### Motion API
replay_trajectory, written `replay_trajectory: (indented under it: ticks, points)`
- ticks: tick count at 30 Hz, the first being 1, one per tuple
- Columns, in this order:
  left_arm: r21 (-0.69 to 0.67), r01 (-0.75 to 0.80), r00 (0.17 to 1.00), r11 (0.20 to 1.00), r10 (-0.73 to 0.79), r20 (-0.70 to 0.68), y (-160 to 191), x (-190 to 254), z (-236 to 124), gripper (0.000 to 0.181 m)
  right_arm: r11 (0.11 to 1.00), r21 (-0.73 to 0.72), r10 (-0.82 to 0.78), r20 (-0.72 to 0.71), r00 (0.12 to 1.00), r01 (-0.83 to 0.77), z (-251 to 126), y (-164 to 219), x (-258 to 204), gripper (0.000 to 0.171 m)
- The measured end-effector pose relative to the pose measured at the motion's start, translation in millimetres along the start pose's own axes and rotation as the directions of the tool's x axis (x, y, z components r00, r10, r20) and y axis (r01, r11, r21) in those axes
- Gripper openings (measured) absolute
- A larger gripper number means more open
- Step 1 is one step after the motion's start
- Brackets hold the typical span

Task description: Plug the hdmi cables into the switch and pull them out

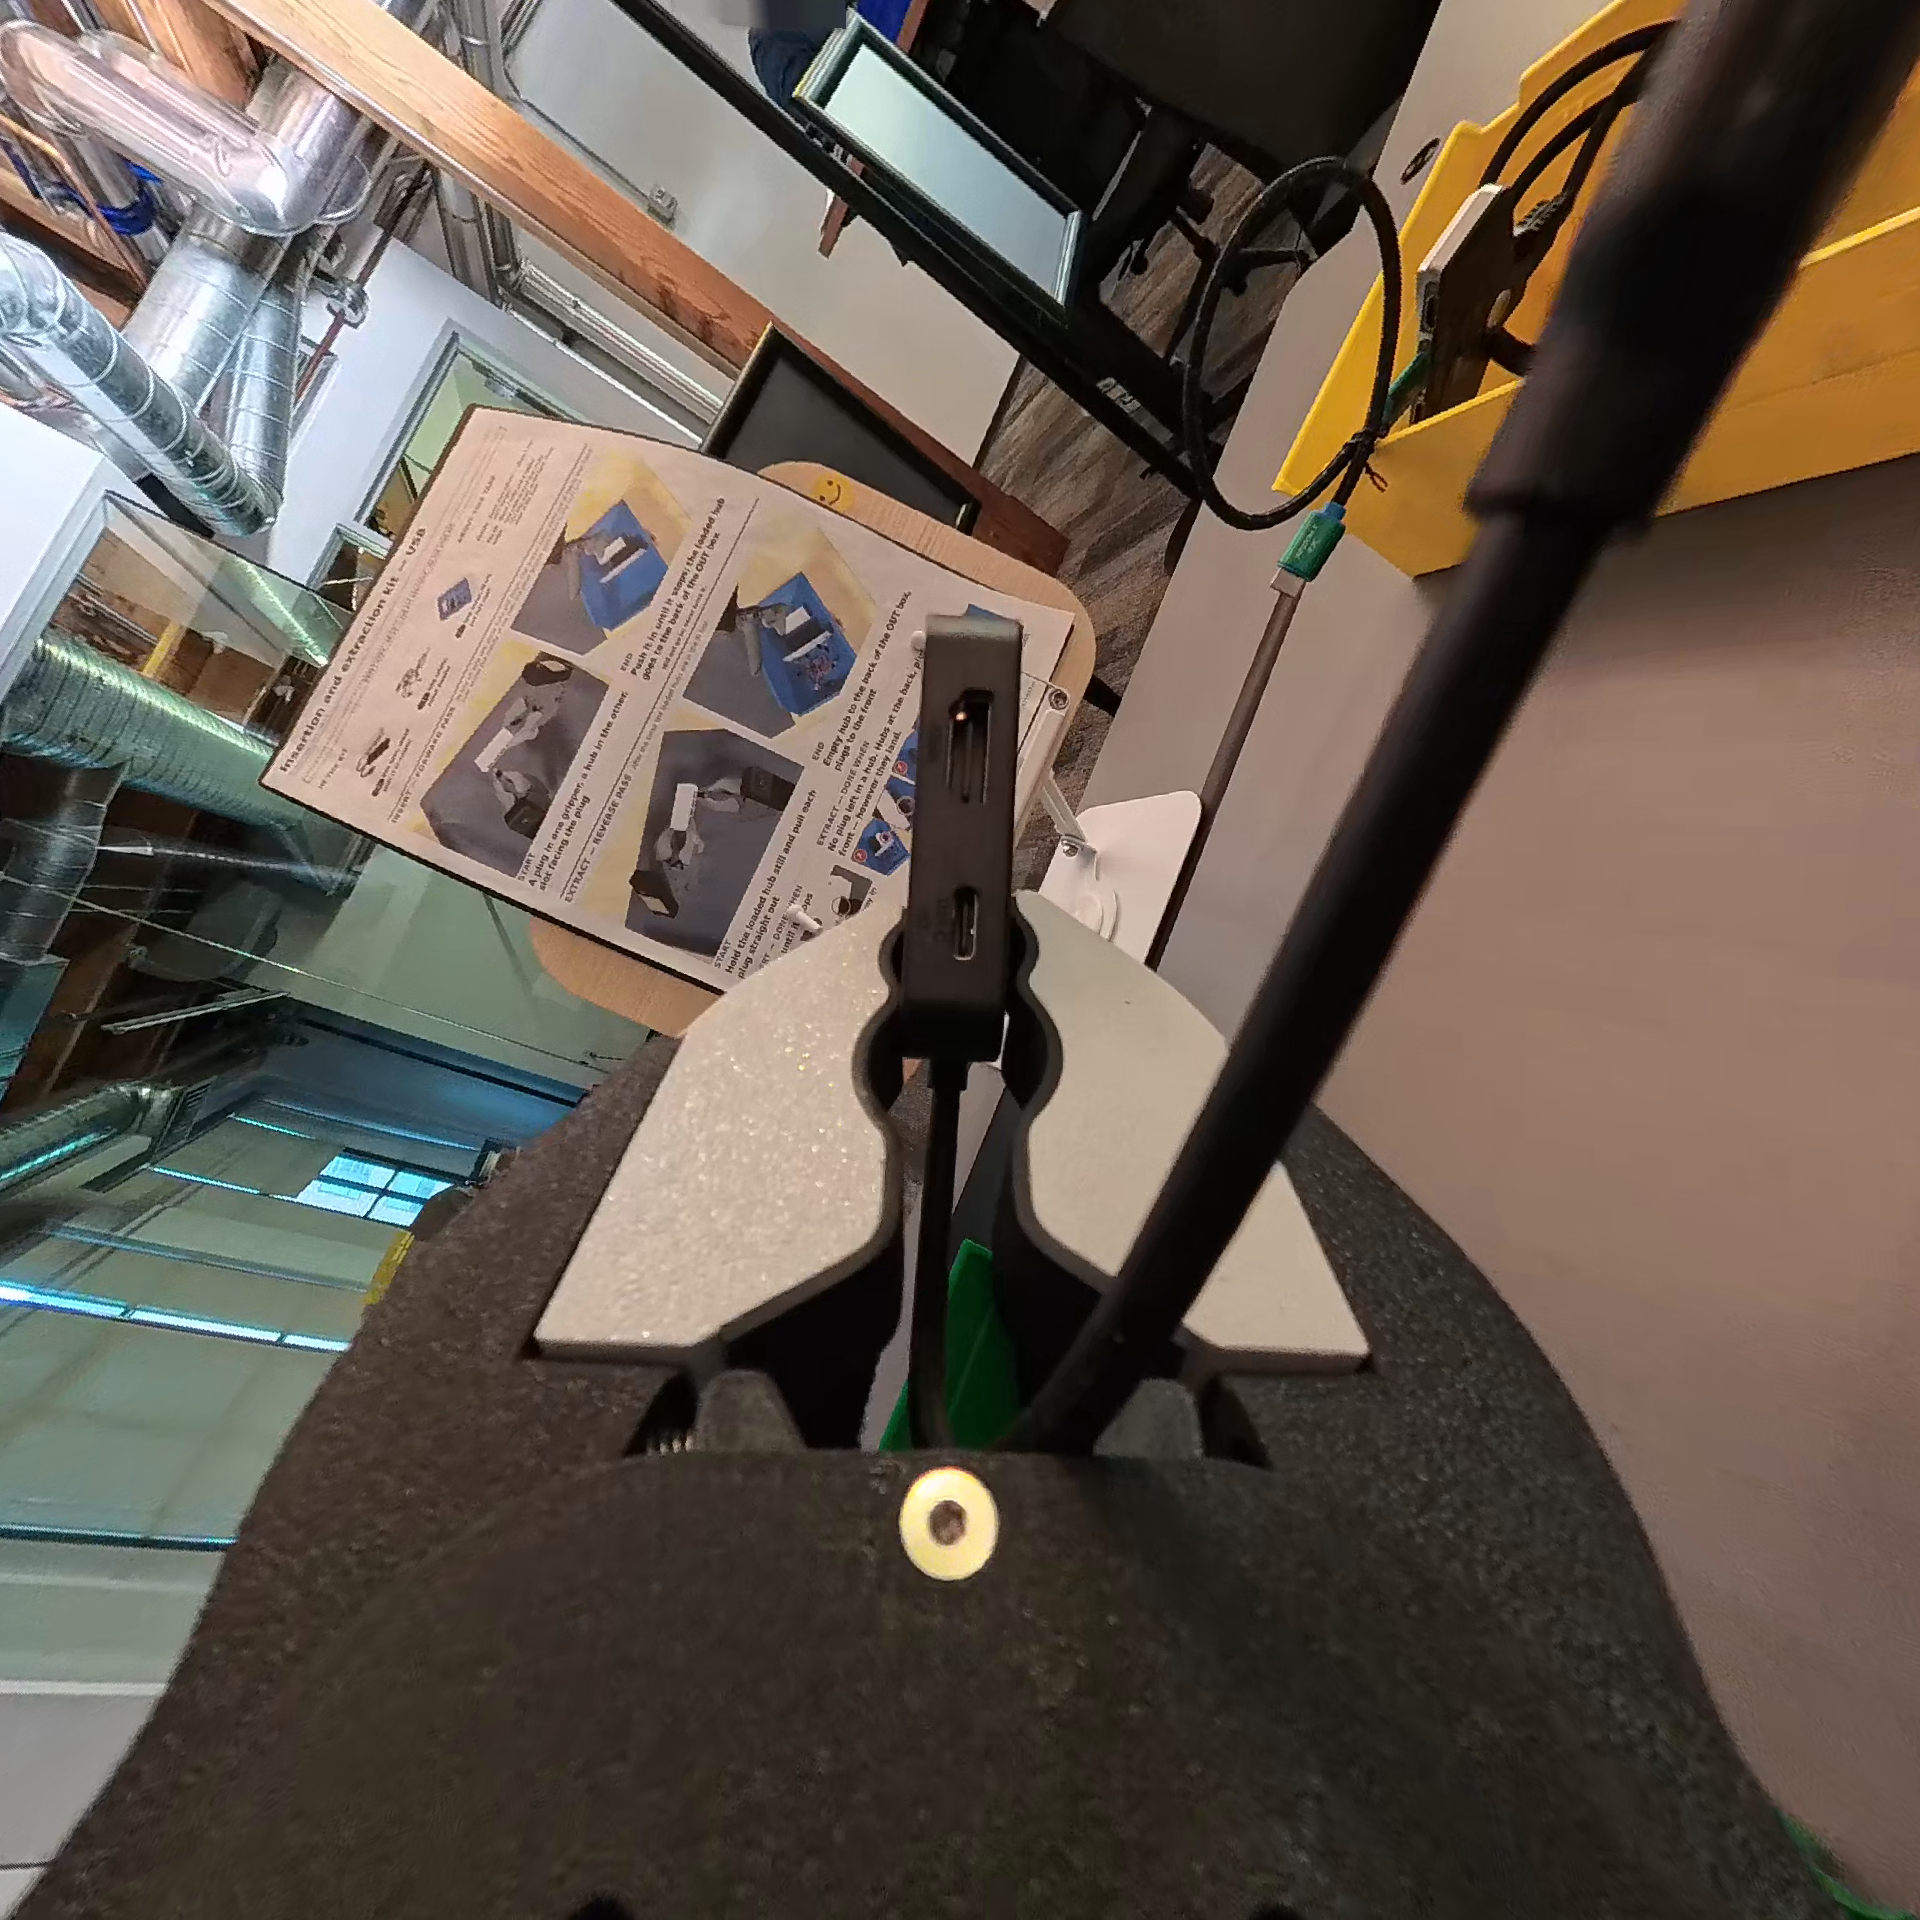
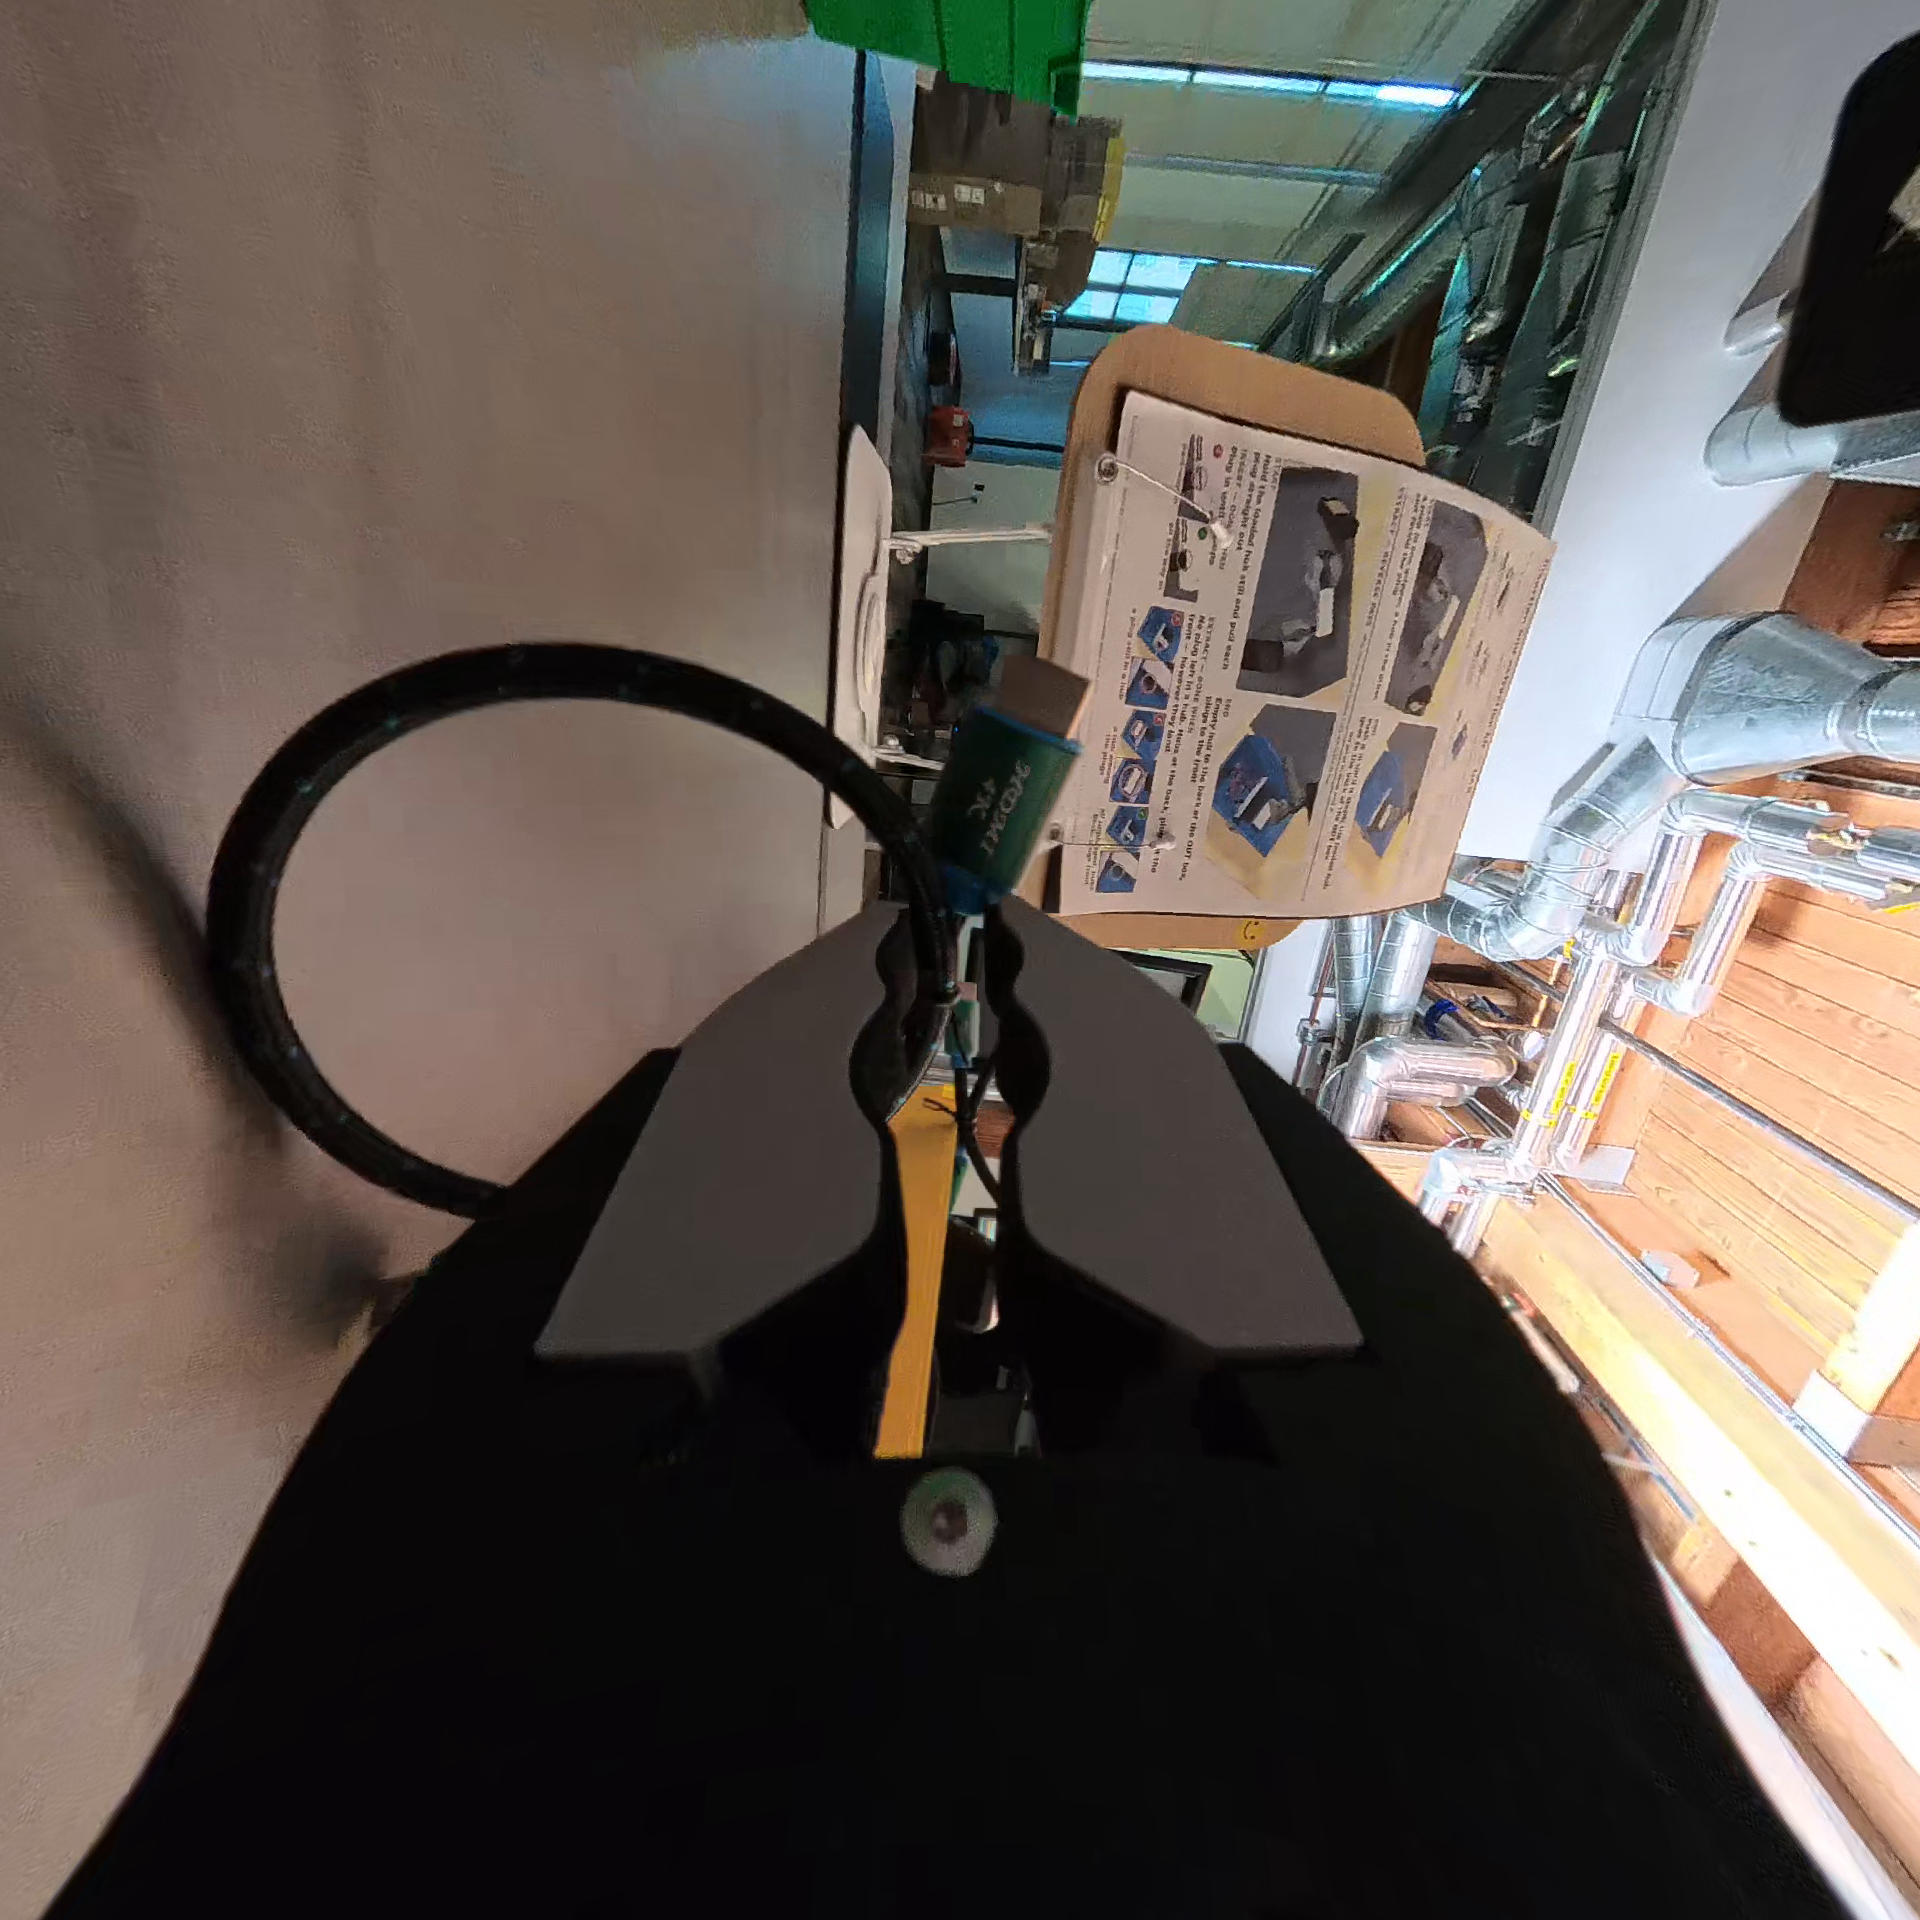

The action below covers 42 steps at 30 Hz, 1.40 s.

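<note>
In the left wrist view my left gripper [image 1: 951, 997] is shut on a black switch box [image 1: 961, 821], held on edge with its ports facing the camera; a thin black lead runs down from it between the fingers. A thick black cable [image 1: 1455, 790] crosses in front. In the right wrist view my right gripper [image 2: 951, 971] is shut on a braided black HDMI cable [image 2: 312, 790] just behind its teal plug [image 2: 1003, 800]; the metal tip points up and right, free of any port. A second teal plug [image 1: 1307, 545] on a looped cable hangs by the yellow box.
A yellow box [image 1: 1662, 416] holding a white hub stands at the upper right of the left wrist view. An instruction sheet on a cardboard stand [image 1: 665, 675] rises ahead; it also shows in the right wrist view [image 2: 1299, 665]. A grey table surface [image 2: 416, 364] and a green box [image 2: 956, 42] show there. The left gripper's tips are roughly 25 centimeters from the right gripper's.
</note>
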<state>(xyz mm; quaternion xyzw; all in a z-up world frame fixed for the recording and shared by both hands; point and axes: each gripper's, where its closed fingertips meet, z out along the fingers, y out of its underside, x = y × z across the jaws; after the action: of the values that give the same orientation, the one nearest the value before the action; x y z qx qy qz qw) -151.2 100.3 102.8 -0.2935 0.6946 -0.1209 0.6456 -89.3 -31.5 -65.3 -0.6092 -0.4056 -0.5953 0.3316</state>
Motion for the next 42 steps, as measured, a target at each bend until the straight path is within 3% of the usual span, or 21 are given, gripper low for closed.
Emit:
replay_trajectory:
  ticks: [6, 10, 14, 17, 21, 23, 25, 30, 34, 38, 42]
  points:
    - [-0.012, -0.015, 1.000, 1.000, 0.015, -0.010, 0, 4, 2, 0.014, 0.996, 0.011, 0.082, 0.111, 0.990, -0.083, -8, -4, -16, 0.011]
    - [-0.020, -0.012, 1.000, 1.000, 0.012, -0.021, 1, 6, 4, 0.014, 0.965, -0.014, 0.252, 0.318, 0.914, -0.261, -5, -5, -39, 0.011]
    - [-0.038, -0.009, 1.000, 0.999, 0.008, -0.027, 6, 7, 5, 0.014, 0.854, -0.172, 0.511, 0.456, 0.729, -0.491, -7, 15, -39, 0.020]
    - [-0.040, -0.004, 1.000, 0.999, 0.003, -0.029, 8, 6, 6, 0.014, 0.690, -0.343, 0.708, 0.500, 0.498, -0.637, -22, 34, -30, 0.022]
    - [-0.045, -0.003, 0.999, 0.999, 0.002, -0.034, 8, 7, 7, 0.014, 0.527, -0.654, 0.845, 0.471, 0.254, -0.542, -54, 64, -56, 0.025]
    - [-0.048, -0.004, 0.999, 0.999, 0.002, -0.040, 8, 8, 8, 0.014, 0.488, -0.734, 0.870, 0.454, 0.194, -0.472, -62, 69, -75, 0.026]
    - [-0.051, -0.010, 0.999, 0.999, 0.008, -0.044, 8, 10, 9, 0.014, 0.466, -0.765, 0.884, 0.424, 0.198, -0.443, -57, 72, -86, 0.024]
    - [-0.061, -0.022, 0.998, 0.998, 0.018, -0.057, 8, 15, 11, 0.014, 0.557, -0.751, 0.829, 0.481, 0.284, -0.354, -26, 71, -93, 0.021]
    - [-0.072, -0.022, 0.998, 0.997, 0.017, -0.062, 11, 15, 12, 0.014, 0.665, -0.687, 0.745, 0.639, 0.193, -0.293, -9, 55, -93, 0.008]
    - [-0.076, -0.015, 0.998, 0.997, 0.010, -0.058, 14, 13, 11, 0.014, 0.608, -0.694, 0.748, 0.664, -0.017, -0.386, 7, 27, -85, 0.010]
    - [-0.082, -0.008, 0.998, 0.997, 0.003, -0.060, 16, 12, 12, 0.014, 0.717, -0.601, 0.649, 0.760, 0.025, -0.353, 21, 16, -92, 0.015]
